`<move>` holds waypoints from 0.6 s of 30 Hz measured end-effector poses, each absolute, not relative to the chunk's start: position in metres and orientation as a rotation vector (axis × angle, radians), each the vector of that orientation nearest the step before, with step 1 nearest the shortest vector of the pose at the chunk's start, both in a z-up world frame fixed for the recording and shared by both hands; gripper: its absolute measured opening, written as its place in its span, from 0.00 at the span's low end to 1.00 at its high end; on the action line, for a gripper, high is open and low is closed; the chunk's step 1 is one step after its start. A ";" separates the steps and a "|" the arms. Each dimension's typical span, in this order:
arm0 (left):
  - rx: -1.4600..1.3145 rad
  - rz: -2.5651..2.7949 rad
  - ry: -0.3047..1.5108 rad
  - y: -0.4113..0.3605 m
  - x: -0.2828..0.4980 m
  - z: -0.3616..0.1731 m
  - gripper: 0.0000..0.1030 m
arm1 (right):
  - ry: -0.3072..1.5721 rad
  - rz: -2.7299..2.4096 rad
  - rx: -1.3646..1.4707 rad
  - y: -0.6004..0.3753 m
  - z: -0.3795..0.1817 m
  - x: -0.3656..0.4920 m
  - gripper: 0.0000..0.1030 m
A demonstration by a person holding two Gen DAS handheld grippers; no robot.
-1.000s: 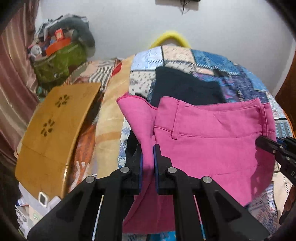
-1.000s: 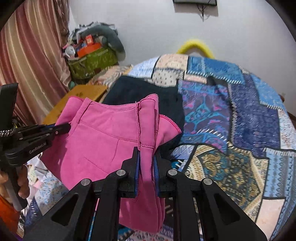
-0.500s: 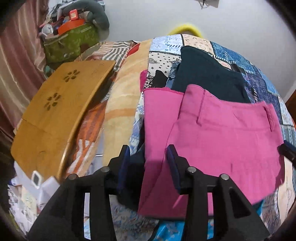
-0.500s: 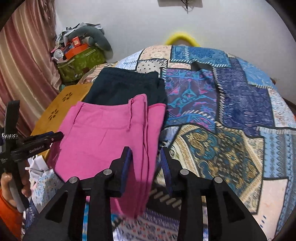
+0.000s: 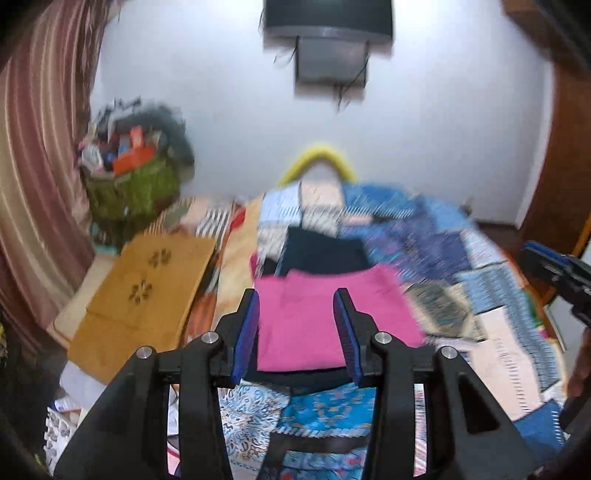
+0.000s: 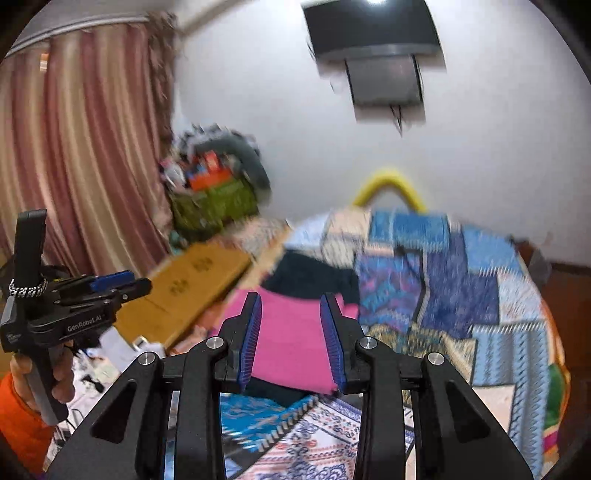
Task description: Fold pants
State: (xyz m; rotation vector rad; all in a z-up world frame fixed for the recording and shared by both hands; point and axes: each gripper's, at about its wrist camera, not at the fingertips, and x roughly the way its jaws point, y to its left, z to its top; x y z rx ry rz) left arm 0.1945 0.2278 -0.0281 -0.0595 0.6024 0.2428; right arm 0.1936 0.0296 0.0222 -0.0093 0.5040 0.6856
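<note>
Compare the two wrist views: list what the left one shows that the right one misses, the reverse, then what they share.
Only the left wrist view: the right gripper entering from the right edge, and a brown wooden panel beside the wall.

Only the right wrist view: the left gripper from the side, the hand gripping its handle, and an orange sleeve.

Both: folded pink pants lying on dark clothing on the patchwork bedspread, the wooden lap table, striped curtain, wall television, and open jaws.

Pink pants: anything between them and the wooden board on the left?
Left wrist view: between pink pants and wooden board, only a strip of orange-tan bedding.
</note>
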 end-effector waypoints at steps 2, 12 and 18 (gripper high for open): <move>-0.055 0.224 0.541 0.213 0.167 -0.004 0.40 | 0.432 0.706 -0.017 0.023 0.041 0.168 0.29; 0.008 0.242 0.274 0.140 0.035 0.058 0.44 | 0.169 0.779 0.012 -0.009 0.089 0.043 0.29; 0.026 0.241 0.201 0.112 -0.009 0.058 0.75 | 0.150 0.733 0.044 -0.018 0.080 0.020 0.57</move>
